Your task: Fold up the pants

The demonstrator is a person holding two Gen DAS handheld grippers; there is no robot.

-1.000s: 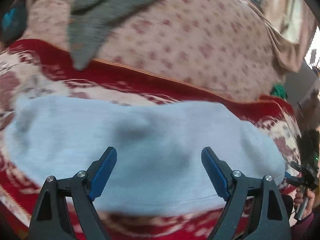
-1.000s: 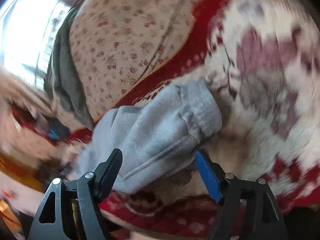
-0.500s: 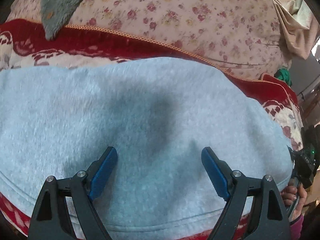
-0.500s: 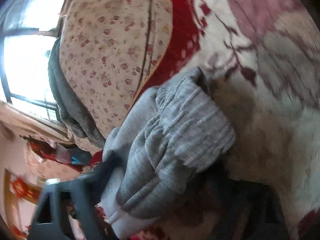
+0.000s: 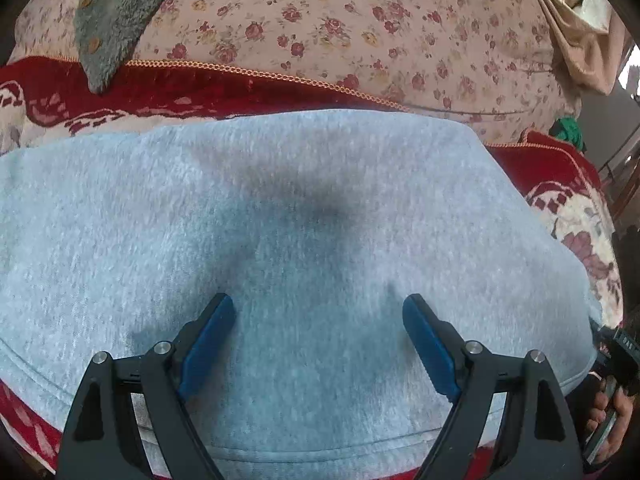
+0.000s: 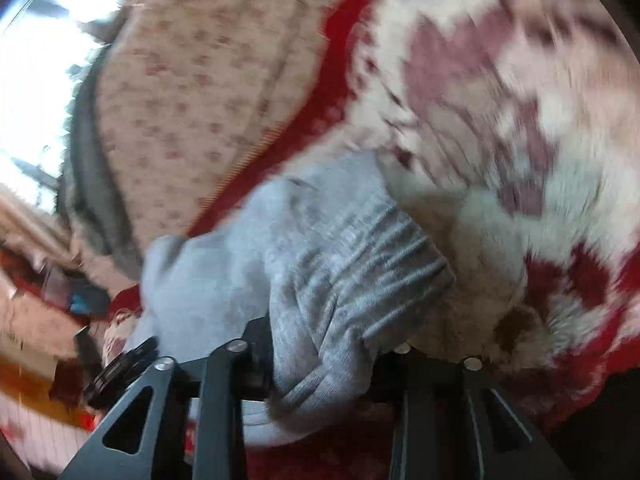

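Observation:
The light grey pants (image 5: 320,220) lie flat across a red and cream patterned blanket (image 5: 168,96). My left gripper (image 5: 318,320) is open, its blue-padded fingers (image 5: 212,332) spread just above the fabric near the hem seam. In the right wrist view the ribbed cuff end of the pants (image 6: 340,272) is bunched between the fingers of my right gripper (image 6: 320,376). The right fingertips are hidden by the cloth, and the view is blurred.
A floral cushion (image 5: 360,32) runs along the back, with a dark grey garment (image 5: 116,16) draped over it. A hand holding the other gripper's handle (image 5: 608,404) shows at the far right. Bright windows (image 6: 36,52) lie behind.
My left gripper dropped closer to the pants and now holds nearly still. My right gripper moved onto the cuff end and closed around the bunched fabric.

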